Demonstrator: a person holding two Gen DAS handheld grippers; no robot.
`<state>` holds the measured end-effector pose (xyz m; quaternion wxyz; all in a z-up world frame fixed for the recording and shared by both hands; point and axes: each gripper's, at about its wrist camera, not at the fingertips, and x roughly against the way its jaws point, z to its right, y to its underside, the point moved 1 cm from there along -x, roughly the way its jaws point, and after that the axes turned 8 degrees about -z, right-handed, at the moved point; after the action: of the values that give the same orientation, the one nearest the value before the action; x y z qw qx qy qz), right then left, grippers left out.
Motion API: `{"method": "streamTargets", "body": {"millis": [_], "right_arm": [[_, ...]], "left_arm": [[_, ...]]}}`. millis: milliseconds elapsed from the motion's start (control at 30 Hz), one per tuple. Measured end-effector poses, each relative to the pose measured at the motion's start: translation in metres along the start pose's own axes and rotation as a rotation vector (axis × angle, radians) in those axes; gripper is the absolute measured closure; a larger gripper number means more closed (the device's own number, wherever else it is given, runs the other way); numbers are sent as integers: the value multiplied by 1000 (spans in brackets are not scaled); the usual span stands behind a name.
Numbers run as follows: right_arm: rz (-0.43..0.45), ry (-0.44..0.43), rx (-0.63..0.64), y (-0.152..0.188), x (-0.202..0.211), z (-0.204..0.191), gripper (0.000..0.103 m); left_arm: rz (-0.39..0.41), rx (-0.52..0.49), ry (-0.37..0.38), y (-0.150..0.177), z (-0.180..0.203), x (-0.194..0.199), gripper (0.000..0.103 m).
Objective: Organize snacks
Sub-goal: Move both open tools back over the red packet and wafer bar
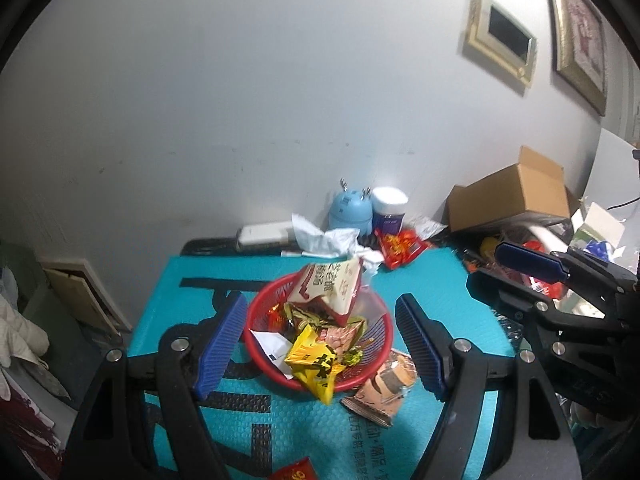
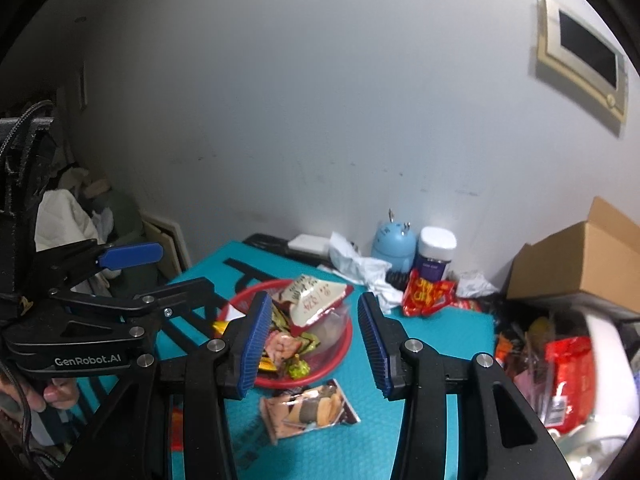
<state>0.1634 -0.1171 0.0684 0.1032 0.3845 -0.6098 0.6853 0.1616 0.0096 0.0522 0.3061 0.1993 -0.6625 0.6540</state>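
Both claws, left (image 1: 320, 340) and right (image 2: 310, 340), hover with jaws apart and empty above the counter (image 1: 440, 280). Snack packets fill a red basket (image 1: 256, 312); a biscuit packet (image 2: 310, 408) lies just beside it.

My left hand-held gripper (image 1: 320, 346) hides part of the red basket (image 1: 374, 376). At 6 o'clock, the picture's edge cuts off a red packet (image 1: 294, 474). The pile (image 2: 560, 364) at 4 o'clock in my right view is too blurry to tell apart.
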Motion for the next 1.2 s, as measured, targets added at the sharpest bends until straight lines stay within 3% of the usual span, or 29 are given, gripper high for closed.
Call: {"method": "streamTargets", "body": {"millis": [333,400,533,800,1200], "right_arm": [[28,17,-7,7,56,-14,51],[34,15,-9,11,66,-18,50],[41,18,-7,20,81,-23,45],[49,10,4,45,107,-38,34],[-34,-34,-16,88,103,-49,33]], "left_arm": [[64,-21,17,11,17,64,26],[75,-29,10,15,20,74,19],[98,-42,5,25,24,92,19],[80,-25,34,54,30,110,19],[4,9,35,102,32,106,19]]}}
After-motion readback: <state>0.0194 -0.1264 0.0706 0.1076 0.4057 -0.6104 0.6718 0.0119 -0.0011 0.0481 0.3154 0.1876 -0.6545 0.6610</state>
